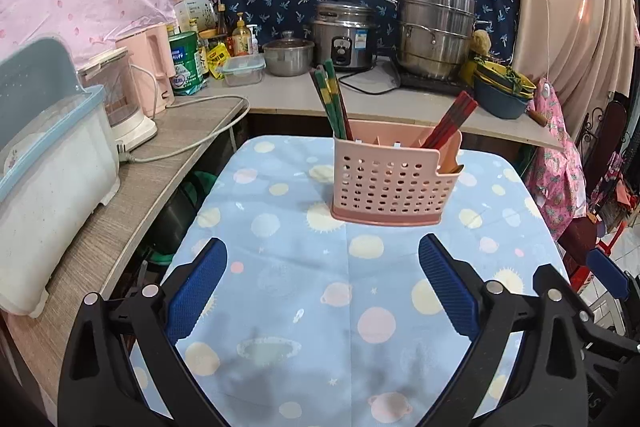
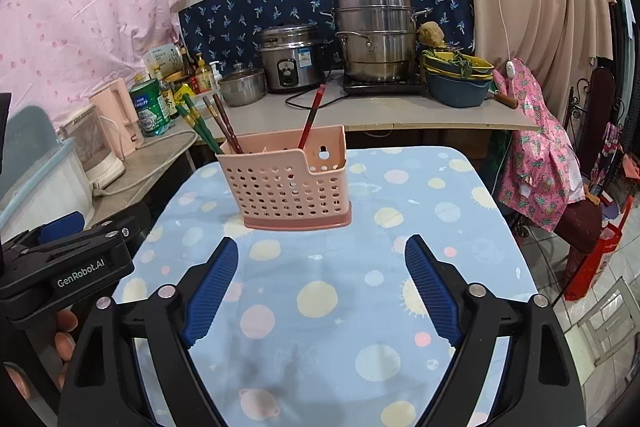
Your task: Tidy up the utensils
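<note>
A pink holder (image 1: 394,183) is stood upright near the far end of the cloth-covered surface (image 1: 280,267), so the utensils are kept sorted by compartment: green chopsticks (image 1: 332,99) at its left end, red chopsticks (image 1: 450,125) at its right. The left gripper (image 1: 322,285) and the right gripper (image 2: 320,285) are held spread wide and empty, short of the holder, nothing being grasped. The sorting is judged largely done.

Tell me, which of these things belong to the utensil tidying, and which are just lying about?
Belongs to the job:
pink holder
green chopsticks
red chopsticks

Just lying about:
rice cooker
steamer pot
pink kettle
stacked bowls
</note>
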Demonstrator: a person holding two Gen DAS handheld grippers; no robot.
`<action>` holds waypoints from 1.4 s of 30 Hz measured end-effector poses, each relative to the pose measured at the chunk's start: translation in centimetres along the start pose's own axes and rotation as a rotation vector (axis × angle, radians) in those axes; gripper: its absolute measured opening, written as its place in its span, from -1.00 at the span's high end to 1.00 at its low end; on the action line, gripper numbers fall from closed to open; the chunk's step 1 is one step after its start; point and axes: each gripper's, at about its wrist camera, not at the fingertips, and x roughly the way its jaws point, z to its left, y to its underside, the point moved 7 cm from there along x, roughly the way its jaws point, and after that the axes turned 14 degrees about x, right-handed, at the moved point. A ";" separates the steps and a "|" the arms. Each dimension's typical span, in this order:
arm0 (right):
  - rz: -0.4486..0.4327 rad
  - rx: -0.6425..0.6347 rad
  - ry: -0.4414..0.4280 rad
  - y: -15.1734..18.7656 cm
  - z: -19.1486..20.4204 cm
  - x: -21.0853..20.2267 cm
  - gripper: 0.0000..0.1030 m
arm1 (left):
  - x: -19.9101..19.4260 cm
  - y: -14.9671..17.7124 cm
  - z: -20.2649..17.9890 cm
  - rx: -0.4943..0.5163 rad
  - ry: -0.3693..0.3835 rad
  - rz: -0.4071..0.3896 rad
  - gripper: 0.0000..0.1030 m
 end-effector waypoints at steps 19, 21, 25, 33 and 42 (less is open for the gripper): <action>0.086 -0.034 0.047 4.1 0.1 1.2 -0.69 | 1.2 3.9 0.0 -0.004 0.003 0.093 -0.79; 0.091 -0.036 0.046 4.3 0.2 1.4 -0.70 | 1.4 4.0 0.0 -0.001 0.000 0.099 -0.79; 0.101 -0.039 0.046 4.5 0.2 1.6 -0.89 | 1.7 4.4 -0.1 -0.001 0.000 0.109 -0.79; 0.112 -0.039 0.051 4.6 0.0 2.1 -0.89 | 2.1 4.7 0.1 -0.002 -0.016 0.119 -0.86; 0.096 -0.039 0.064 4.1 -0.4 2.4 -0.89 | 2.9 4.9 0.9 -0.002 -0.043 0.141 -0.86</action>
